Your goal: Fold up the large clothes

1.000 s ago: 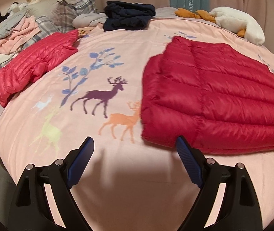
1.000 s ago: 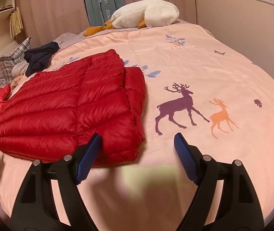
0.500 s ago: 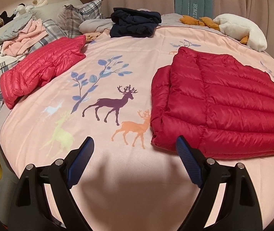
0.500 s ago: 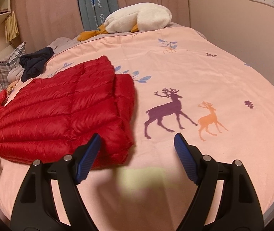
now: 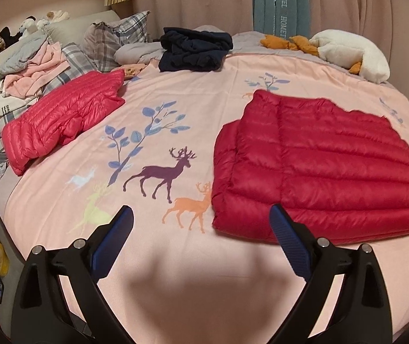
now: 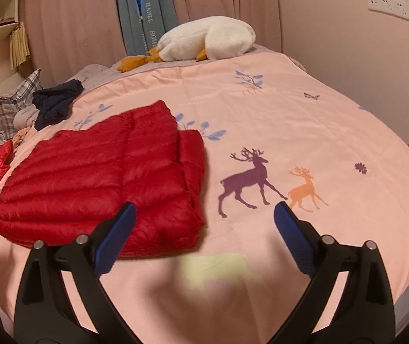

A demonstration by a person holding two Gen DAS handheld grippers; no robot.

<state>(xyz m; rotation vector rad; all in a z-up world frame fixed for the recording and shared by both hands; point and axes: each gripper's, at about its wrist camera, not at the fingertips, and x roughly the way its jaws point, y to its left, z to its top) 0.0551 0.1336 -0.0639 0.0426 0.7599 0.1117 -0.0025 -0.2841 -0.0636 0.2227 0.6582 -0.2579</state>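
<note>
A dark red quilted down jacket [image 5: 325,166] lies folded flat on the pink deer-print bedspread [image 5: 152,106]; the right wrist view shows it [image 6: 101,177] at left. My left gripper [image 5: 201,220] hovers over the bedspread near the jacket's lower left corner, jaws opening, nothing between them. My right gripper [image 6: 204,215] hangs by the jacket's lower right corner, jaws opening and empty; its left finger overlaps the jacket's edge in the picture. A second, brighter red quilted jacket [image 5: 60,120] lies folded at the left.
A dark navy garment [image 5: 194,48] sits in a heap at the back. Plaid pillows [image 5: 112,40] and a pile of pink and grey clothes [image 5: 29,68] lie at back left. A white plush goose [image 6: 207,40] rests at the far edge by curtains. A wall [image 6: 376,57] bounds the right.
Both grippers have risen and drawn back from the dark red jacket, which now lies farther off in both views. Both pairs of jaws stand slightly wider.
</note>
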